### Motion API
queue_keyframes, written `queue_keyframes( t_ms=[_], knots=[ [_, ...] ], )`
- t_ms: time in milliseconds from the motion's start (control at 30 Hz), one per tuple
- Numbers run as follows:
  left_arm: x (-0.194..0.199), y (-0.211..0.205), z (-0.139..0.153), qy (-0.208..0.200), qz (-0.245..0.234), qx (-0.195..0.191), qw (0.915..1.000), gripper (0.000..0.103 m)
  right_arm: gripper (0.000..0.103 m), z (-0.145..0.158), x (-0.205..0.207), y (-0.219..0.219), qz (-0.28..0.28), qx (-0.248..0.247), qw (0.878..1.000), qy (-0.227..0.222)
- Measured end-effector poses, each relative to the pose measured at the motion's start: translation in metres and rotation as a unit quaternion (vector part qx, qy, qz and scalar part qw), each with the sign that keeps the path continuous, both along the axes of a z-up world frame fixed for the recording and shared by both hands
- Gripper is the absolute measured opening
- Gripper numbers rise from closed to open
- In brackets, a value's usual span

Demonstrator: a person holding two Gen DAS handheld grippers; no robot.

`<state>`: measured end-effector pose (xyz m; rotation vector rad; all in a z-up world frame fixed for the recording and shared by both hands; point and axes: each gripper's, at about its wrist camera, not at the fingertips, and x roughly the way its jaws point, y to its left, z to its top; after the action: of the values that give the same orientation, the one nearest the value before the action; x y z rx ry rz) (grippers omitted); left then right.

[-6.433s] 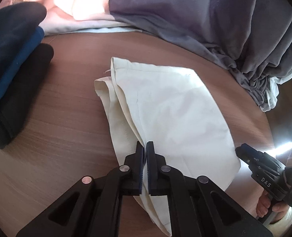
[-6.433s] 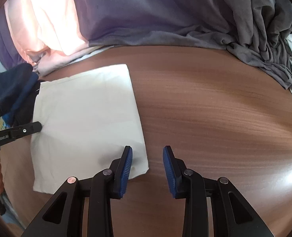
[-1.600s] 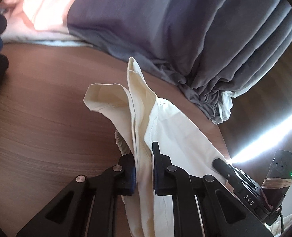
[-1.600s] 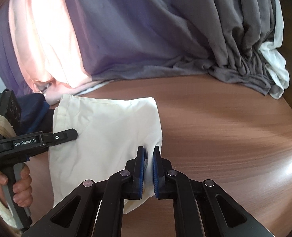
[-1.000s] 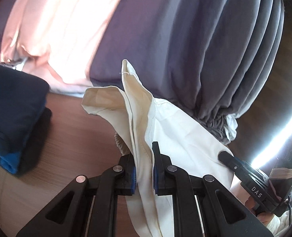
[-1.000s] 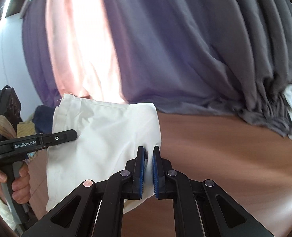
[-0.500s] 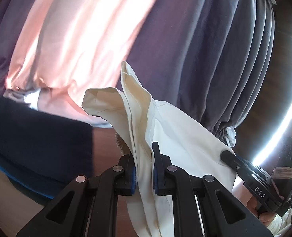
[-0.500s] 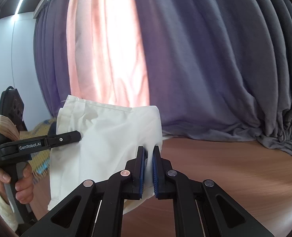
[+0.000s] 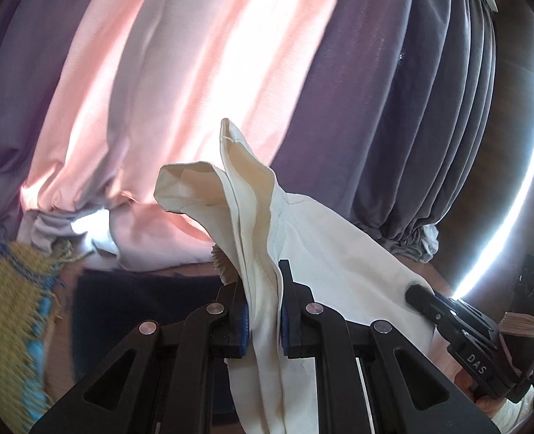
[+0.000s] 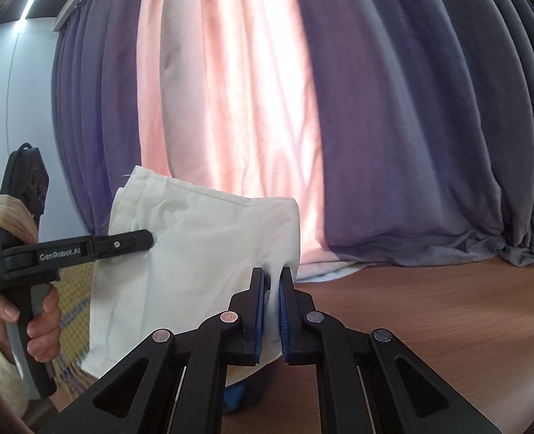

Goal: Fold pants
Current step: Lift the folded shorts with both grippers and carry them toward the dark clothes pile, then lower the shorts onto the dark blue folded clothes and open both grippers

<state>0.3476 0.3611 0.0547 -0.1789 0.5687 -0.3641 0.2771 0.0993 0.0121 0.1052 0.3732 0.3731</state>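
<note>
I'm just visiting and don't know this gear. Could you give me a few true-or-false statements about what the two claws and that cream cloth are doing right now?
1. Both claws are clamped on the cream pants. True: the left claw and the right claw each pinch the fabric.
2. The pants lie flat on the wooden table. False: they are held up in front of the curtain.
3. The right claw is wide open. False: it is shut on the cloth.
4. A dark folded garment sits below the left claw. True.
5. The curtain is bright green. False: it is grey-purple and pink.
</note>
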Motion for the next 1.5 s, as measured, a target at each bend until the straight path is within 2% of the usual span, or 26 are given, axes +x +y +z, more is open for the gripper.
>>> queue_keyframes(
  t_ms=[233,367,633,733,767,833,900,1000,1200,1233,1300,1467,1500],
  knots=[
    [0.029,0.043,-0.003,0.023,-0.010,0.026,0.9994,0.014,0.009,-0.004,0.010,0.050,-0.016,0.030,0.999,0.030],
    [0.044,0.049,-0.013,0.048,-0.022,0.040,0.9978,0.014,0.009,-0.009,0.013,0.072,-0.017,0.025,0.999,0.039],
    [0.059,0.057,-0.039,0.083,-0.025,0.071,0.9937,0.014,0.009,-0.041,0.023,0.087,-0.026,0.012,0.996,0.086],
    [0.061,0.058,-0.045,0.091,-0.024,0.076,0.9926,0.016,0.010,-0.057,0.029,0.086,-0.036,0.008,0.992,0.117],
    [0.061,0.059,-0.045,0.092,-0.022,0.080,0.9923,0.016,0.011,-0.060,0.030,0.087,-0.038,0.006,0.991,0.128],
    [0.061,0.061,-0.046,0.097,-0.017,0.084,0.9917,0.021,0.022,-0.067,0.032,0.086,-0.044,0.004,0.988,0.147],
    [0.061,0.062,-0.046,0.101,-0.015,0.086,0.9911,0.024,0.037,-0.071,0.032,0.087,-0.061,-0.010,0.986,0.153],
    [0.060,0.063,-0.047,0.106,-0.014,0.092,0.9900,0.026,0.042,-0.071,0.032,0.090,-0.072,-0.029,0.985,0.157],
    [0.057,0.064,-0.042,0.115,-0.012,0.110,0.9872,0.031,0.046,-0.071,0.023,0.094,-0.083,-0.049,0.979,0.177],
    [0.056,0.064,-0.040,0.112,-0.006,0.118,0.9866,0.042,0.046,-0.069,0.021,0.095,-0.082,-0.049,0.980,0.176],
    [0.052,0.066,-0.035,0.100,0.020,0.150,0.9834,0.055,0.046,-0.067,0.020,0.098,-0.075,-0.052,0.980,0.176],
    [0.042,0.070,-0.023,0.083,0.041,0.164,0.9821,0.055,0.046,-0.058,0.014,0.103,-0.061,-0.054,0.982,0.171],
    [0.038,0.069,-0.018,0.073,0.045,0.161,0.9832,0.051,0.046,-0.056,0.012,0.104,-0.057,-0.053,0.983,0.167]
  ],
)
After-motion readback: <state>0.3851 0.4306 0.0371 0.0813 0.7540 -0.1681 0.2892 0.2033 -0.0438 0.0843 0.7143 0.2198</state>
